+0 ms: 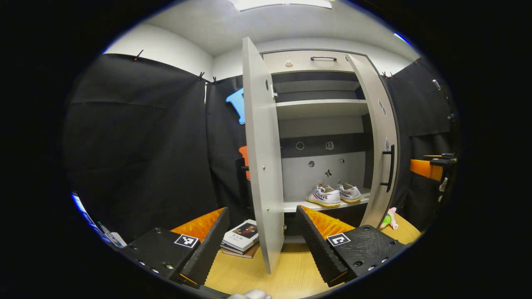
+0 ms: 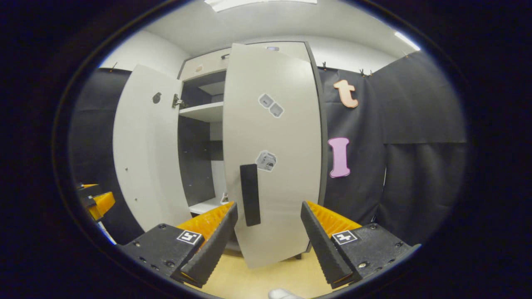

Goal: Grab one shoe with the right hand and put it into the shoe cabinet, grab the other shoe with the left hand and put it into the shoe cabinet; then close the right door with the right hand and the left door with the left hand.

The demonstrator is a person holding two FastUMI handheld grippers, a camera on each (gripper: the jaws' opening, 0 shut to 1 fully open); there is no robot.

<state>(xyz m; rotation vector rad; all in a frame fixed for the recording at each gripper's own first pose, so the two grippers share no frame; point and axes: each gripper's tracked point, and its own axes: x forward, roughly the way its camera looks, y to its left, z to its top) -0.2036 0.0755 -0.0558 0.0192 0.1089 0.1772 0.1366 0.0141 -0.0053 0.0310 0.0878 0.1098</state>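
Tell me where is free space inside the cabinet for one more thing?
The upper shelf looks bare. On the lower shelf, the stretch left of the two shoes is bare up to the left door; the shoes crowd the right part.

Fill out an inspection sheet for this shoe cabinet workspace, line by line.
Surface: light wooden floor, bare in front of the cabinet.
Job's things: two white shoes side by side on the lower shelf; left door open; right door part open, black handle.
Clutter: stack of books and a small toy on the floor.
Grippers: left hand-held gripper open, empty; right hand-held gripper open, empty, facing the right door.
Cables: nothing seen.
Surroundings: black cloth wall, white ceiling.
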